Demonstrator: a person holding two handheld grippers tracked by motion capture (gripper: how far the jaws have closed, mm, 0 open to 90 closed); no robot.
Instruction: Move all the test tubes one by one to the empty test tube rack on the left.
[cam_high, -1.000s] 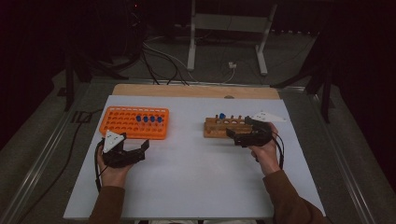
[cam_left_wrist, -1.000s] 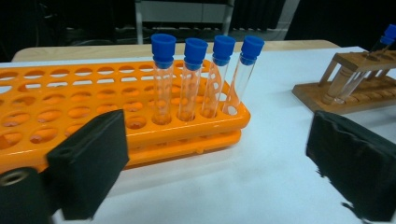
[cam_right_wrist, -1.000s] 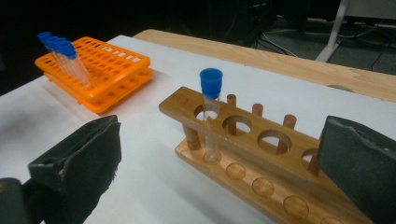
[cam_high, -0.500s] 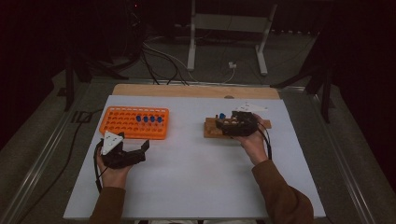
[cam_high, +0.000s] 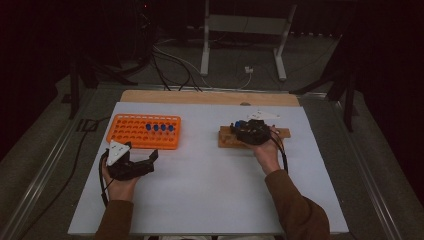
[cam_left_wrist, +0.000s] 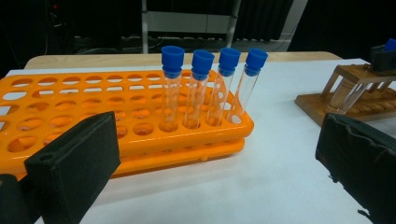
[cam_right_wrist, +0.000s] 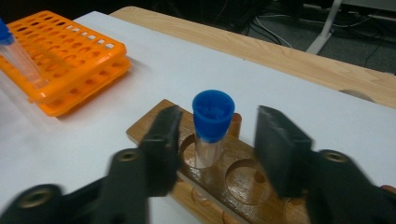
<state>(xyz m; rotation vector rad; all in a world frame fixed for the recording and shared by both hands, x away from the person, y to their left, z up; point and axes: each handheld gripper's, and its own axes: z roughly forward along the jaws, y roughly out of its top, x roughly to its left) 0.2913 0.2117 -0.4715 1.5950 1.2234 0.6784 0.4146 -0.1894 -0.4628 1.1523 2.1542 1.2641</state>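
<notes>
White table surface (cam_high: 200, 200) carries a wooden rack (cam_right_wrist: 243, 186) near its far right edge, where a blue-capped tube (cam_right_wrist: 212, 122) is straddled but not yet pinched by the closing right gripper (cam_right_wrist: 217, 144), a firm squeeze and straight lift being called for, while the left gripper (cam_left_wrist: 210, 158) is held wide open beside the orange rack (cam_left_wrist: 93, 116).

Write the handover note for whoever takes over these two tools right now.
Right tool: over the wooden rack, jaws just closing around the blue-capped tube standing in it, pads not yet touching.
Left tool: open, holding nothing, in front of the orange rack.
Done: four capped tubes stand in the orange rack.
Left, probably: grip this tube, lift it out, carry it to the orange rack.
</notes>
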